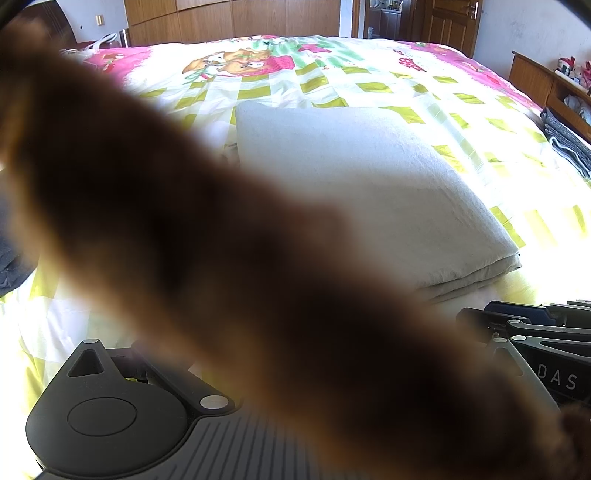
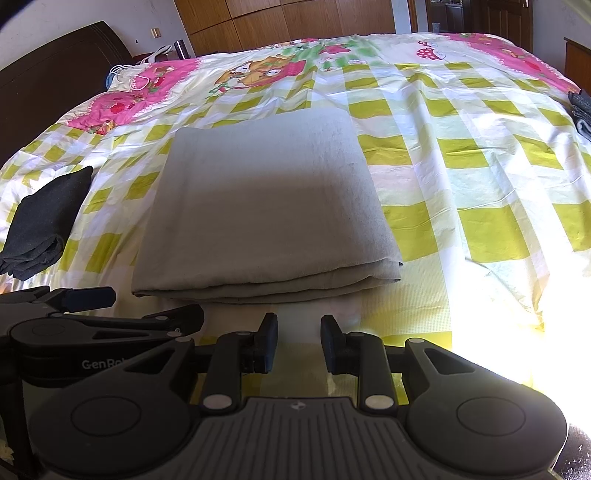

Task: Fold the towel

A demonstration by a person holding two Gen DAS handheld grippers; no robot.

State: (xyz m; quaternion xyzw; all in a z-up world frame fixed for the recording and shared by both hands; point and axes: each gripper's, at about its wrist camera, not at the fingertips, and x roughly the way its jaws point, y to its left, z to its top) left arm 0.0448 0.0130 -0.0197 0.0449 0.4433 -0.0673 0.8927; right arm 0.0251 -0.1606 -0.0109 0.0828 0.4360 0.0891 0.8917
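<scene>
A grey towel (image 2: 266,206) lies folded into a thick rectangle on the checked bedspread (image 2: 461,155), its layered edges facing me. My right gripper (image 2: 299,339) rests just short of that near edge, open, with nothing between its pads. My left gripper (image 2: 122,306) sits to the left of the right one, also short of the towel. In the left wrist view a blurred brown shape (image 1: 221,258) close to the lens hides the left fingers. The towel (image 1: 369,192) shows behind it, and the right gripper (image 1: 524,317) shows at the lower right.
A dark folded cloth (image 2: 44,225) lies on the bed left of the towel. More folded grey cloth (image 2: 581,114) sits at the bed's right edge. A dark headboard (image 2: 48,85) stands at the far left, and wooden wardrobes (image 2: 295,18) lie beyond the bed.
</scene>
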